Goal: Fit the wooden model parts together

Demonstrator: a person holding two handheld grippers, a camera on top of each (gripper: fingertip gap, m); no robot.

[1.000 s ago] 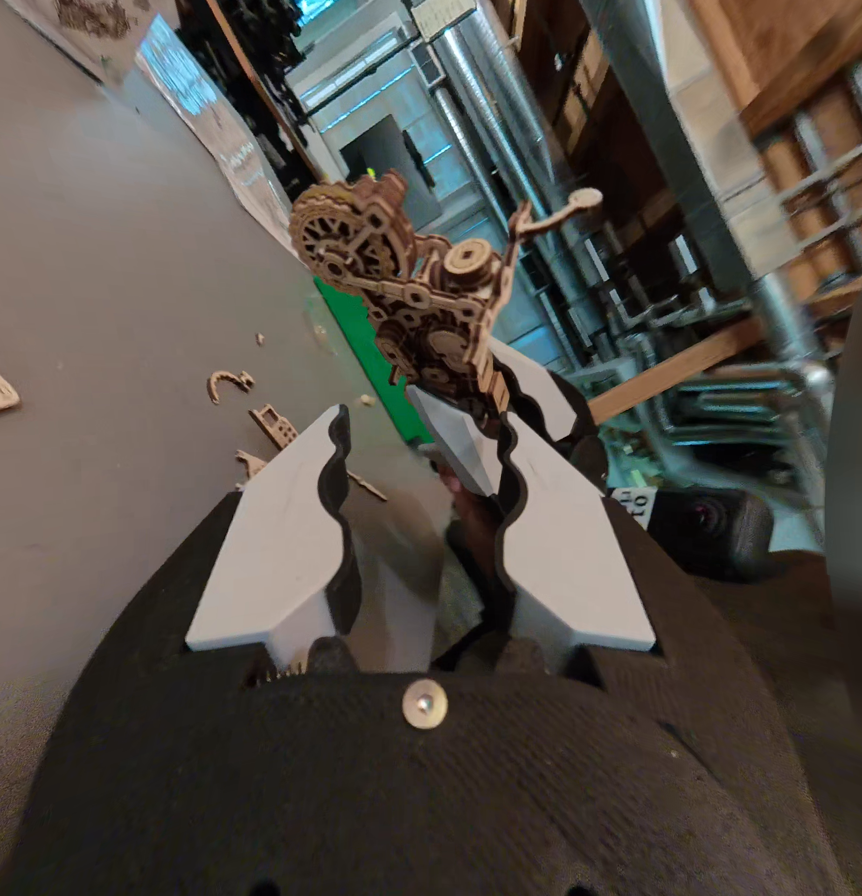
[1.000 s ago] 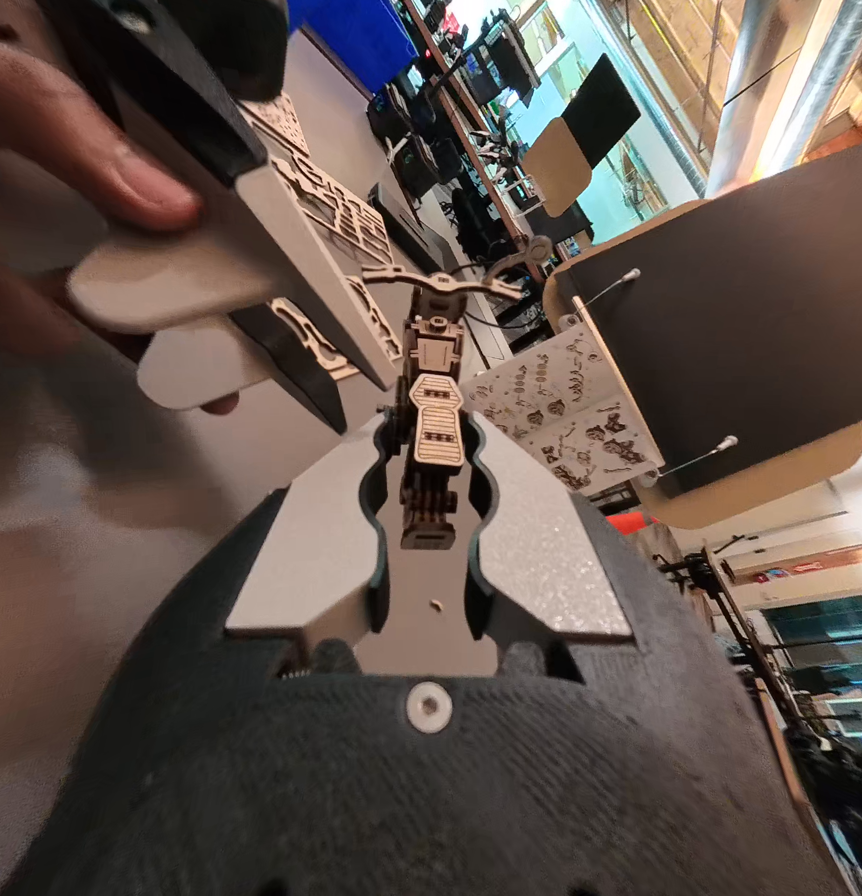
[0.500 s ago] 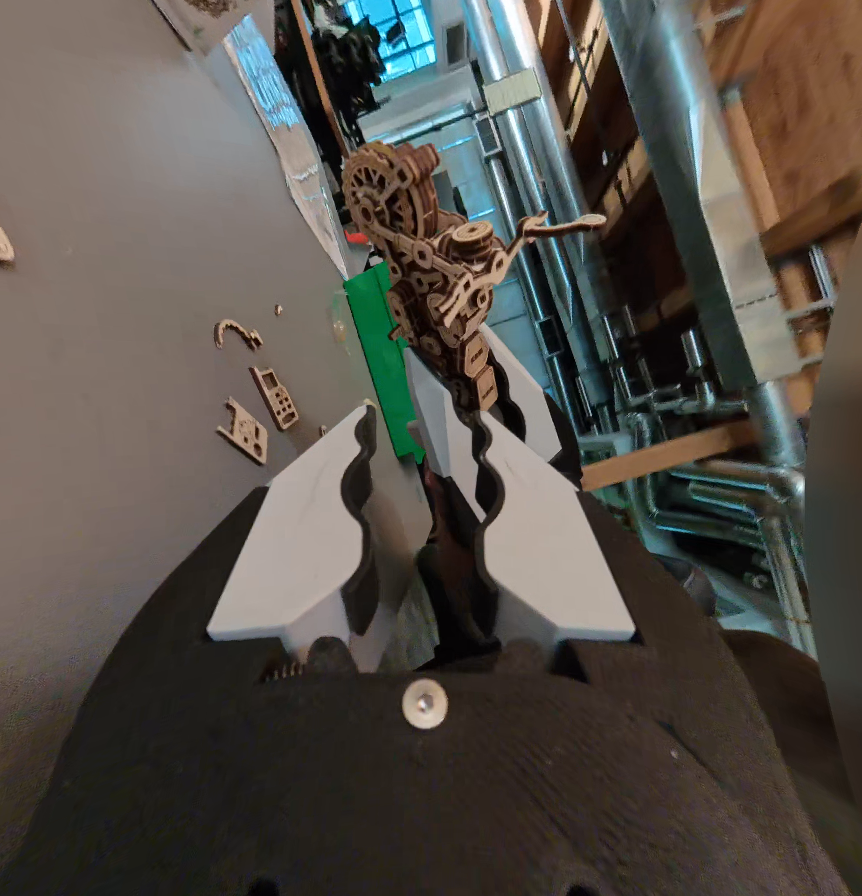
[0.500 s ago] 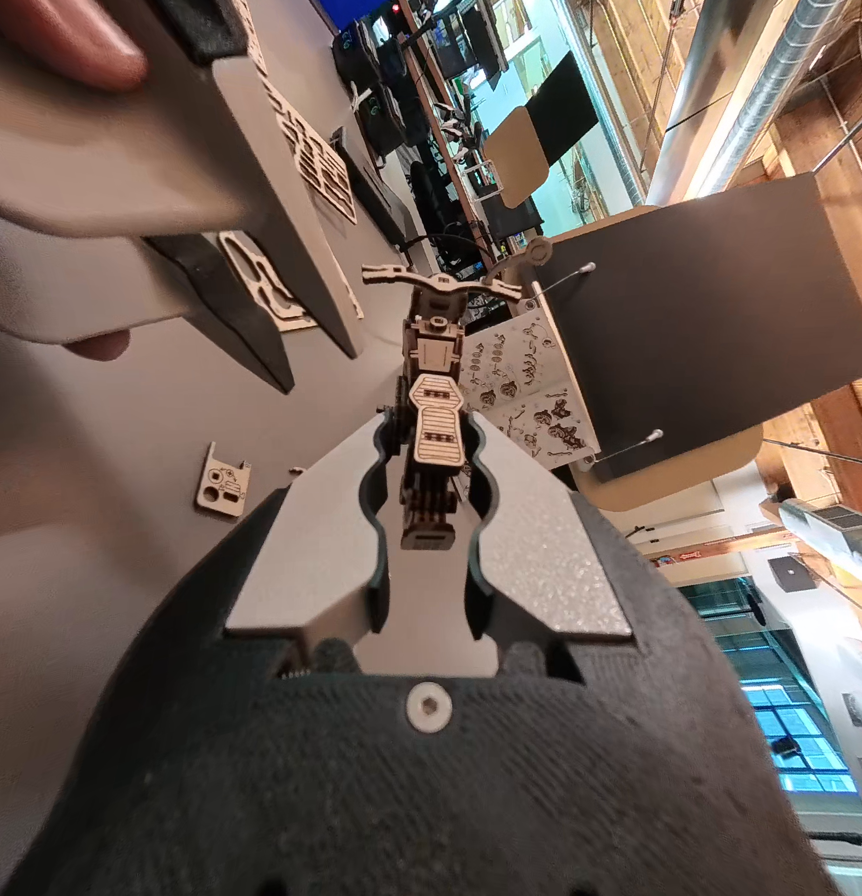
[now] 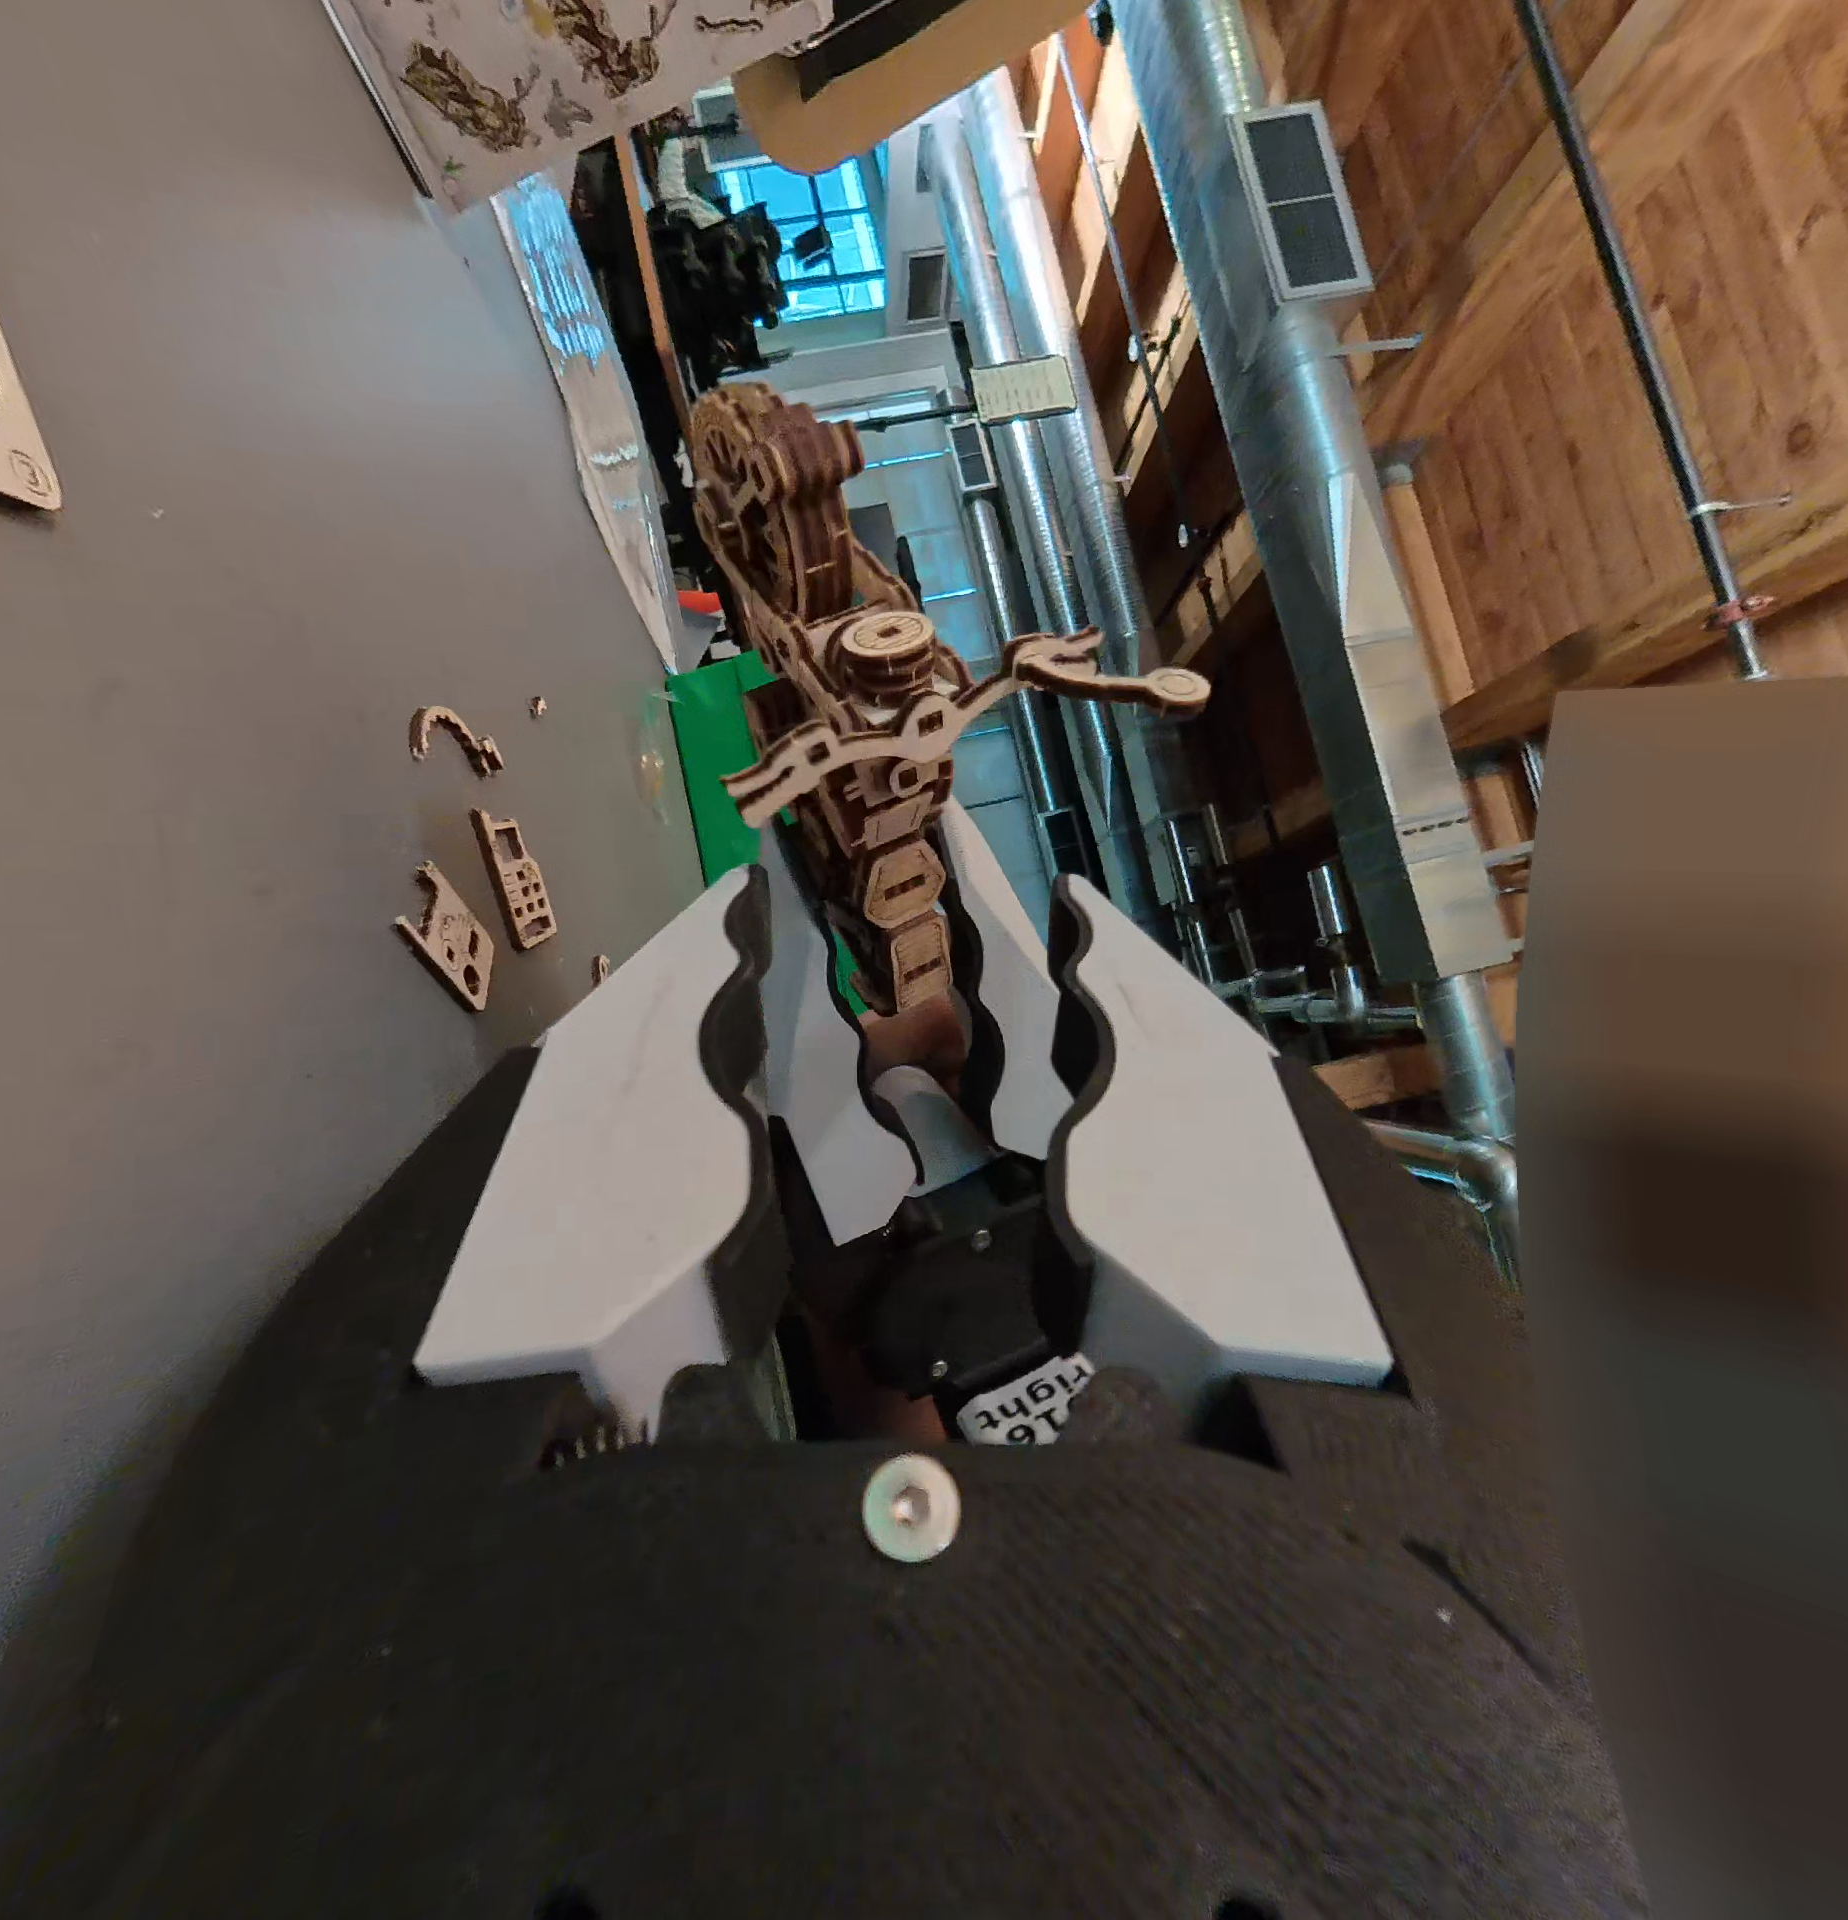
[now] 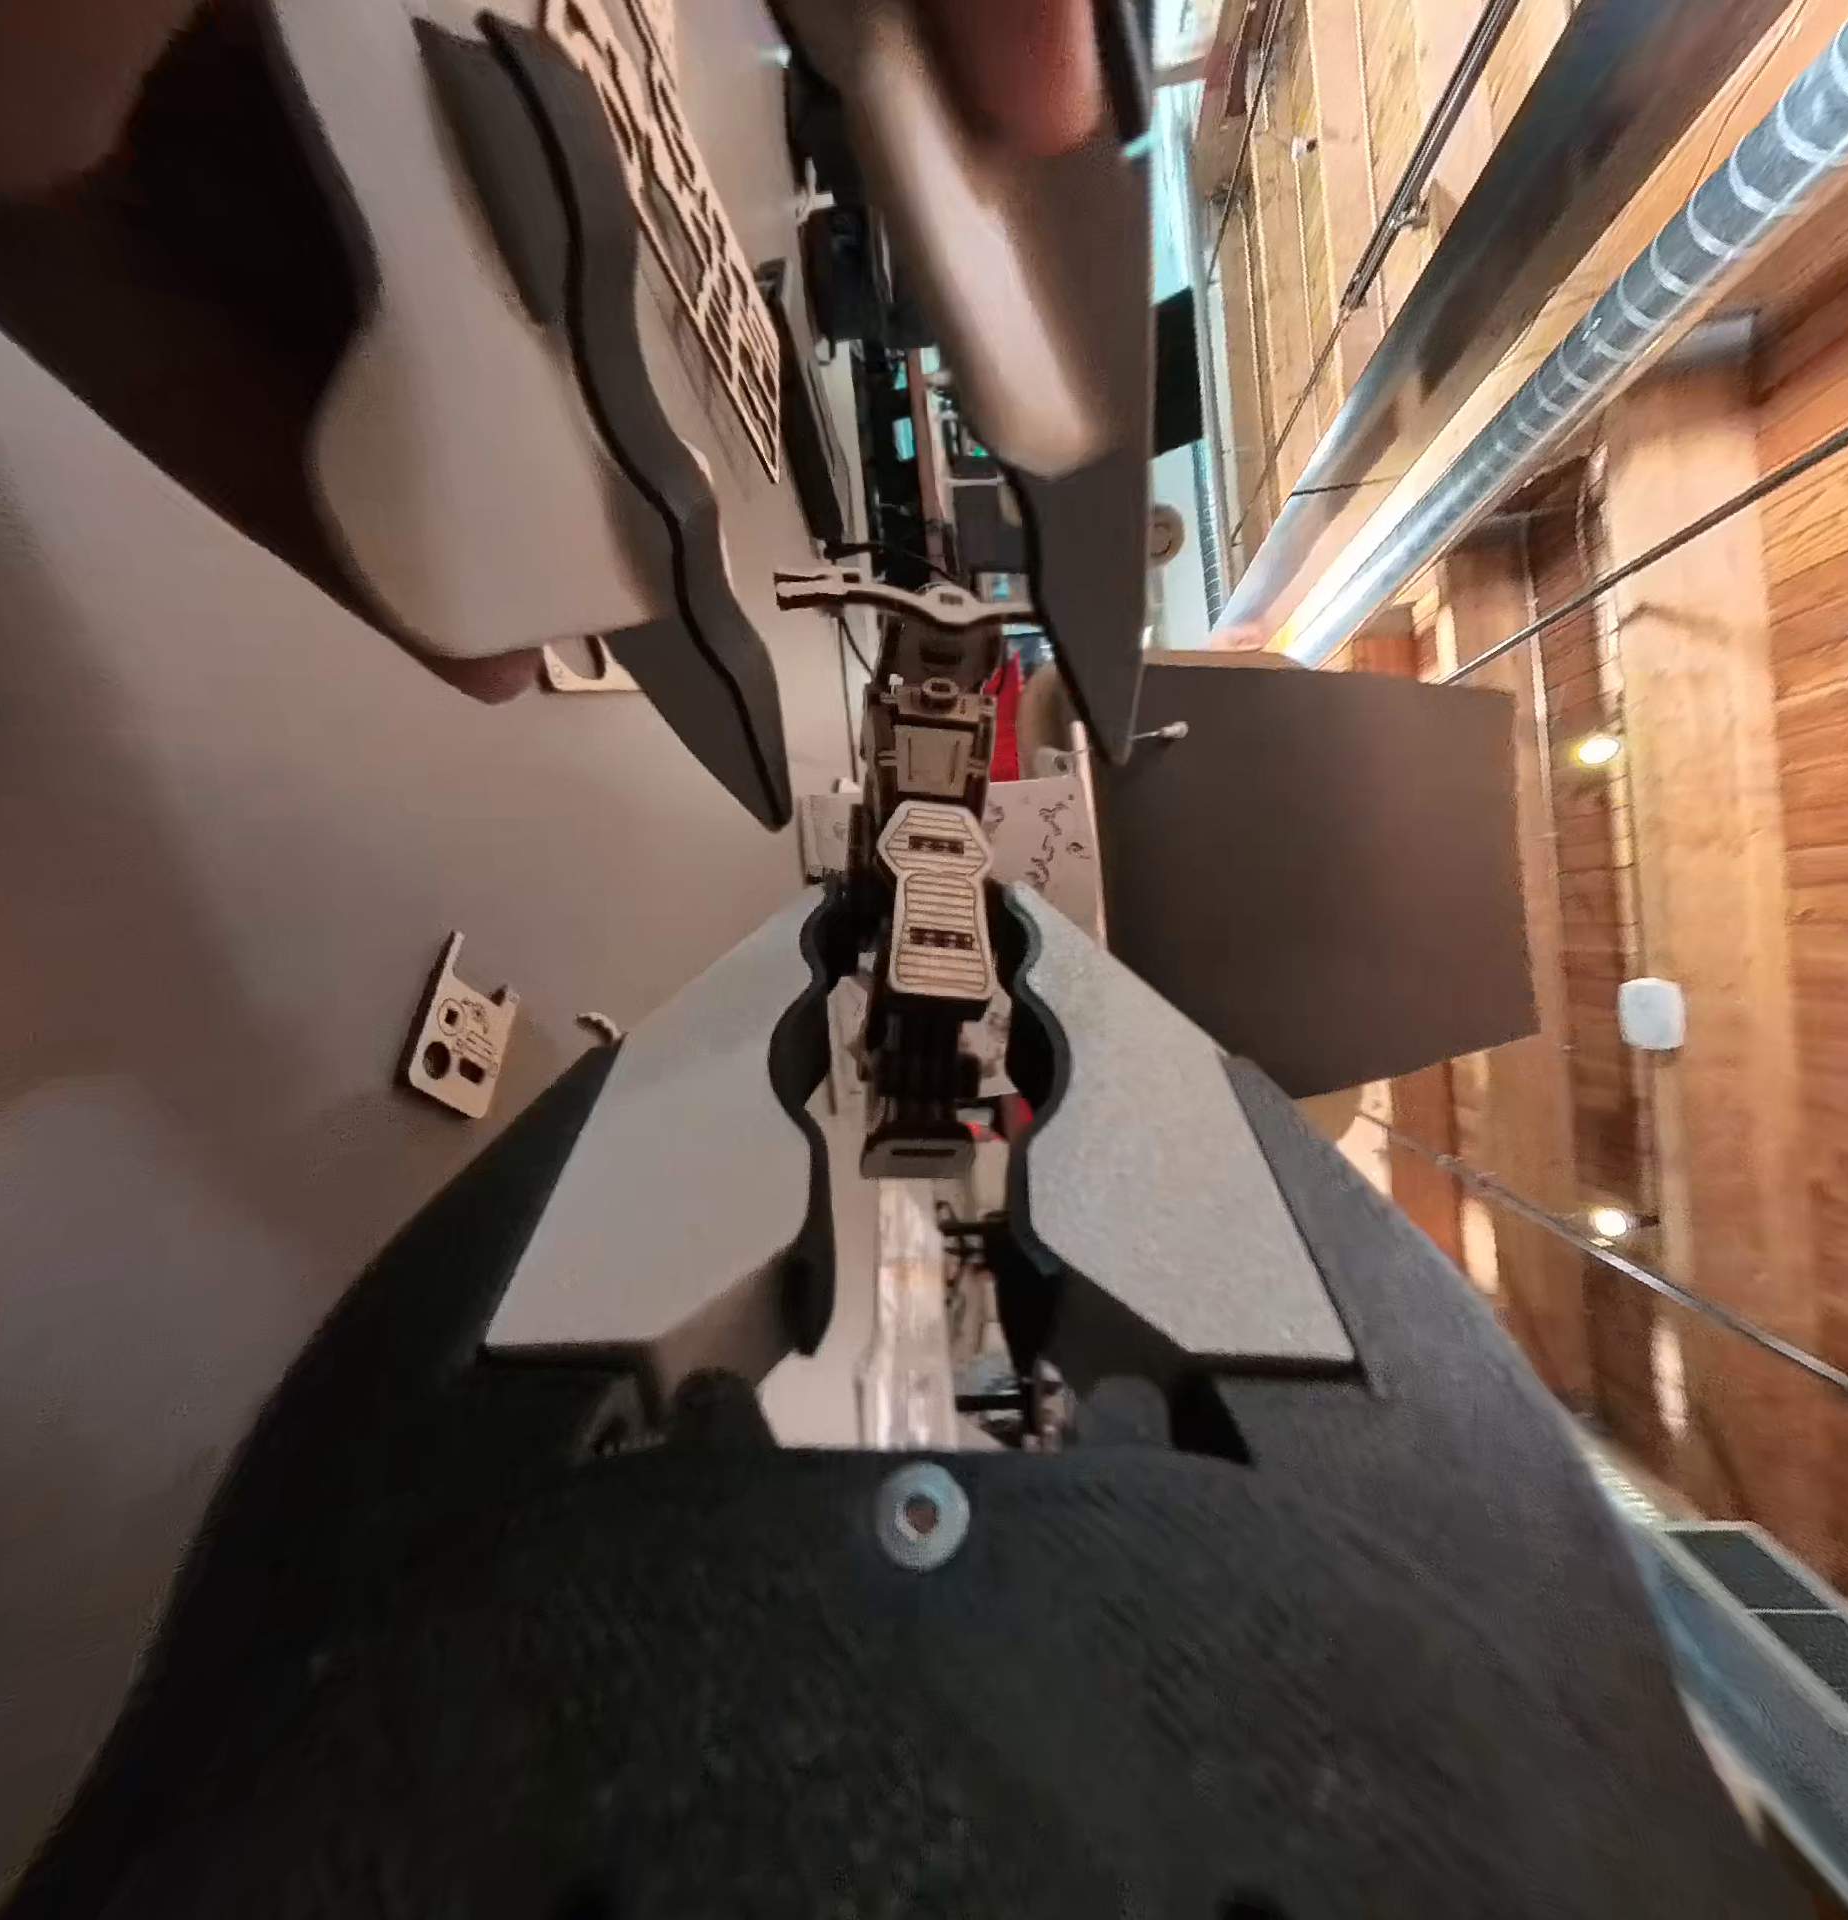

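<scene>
Grey matte tabletop (image 5: 224, 727) has loose laser-cut wooden pieces (image 5: 484, 894) at 9 o'clock; right gripper (image 6: 915, 935) clamps the brown wooden motorcycle model (image 6: 930, 935), left gripper (image 5: 904, 935) gapes wide, wood-panelled walls (image 5: 1626, 364) behind.

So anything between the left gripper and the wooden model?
Only the right gripper. It is shut on the seat end of the wooden model, and its fingers lie inside the open left gripper. The handlebar end looks unobstructed.
</scene>
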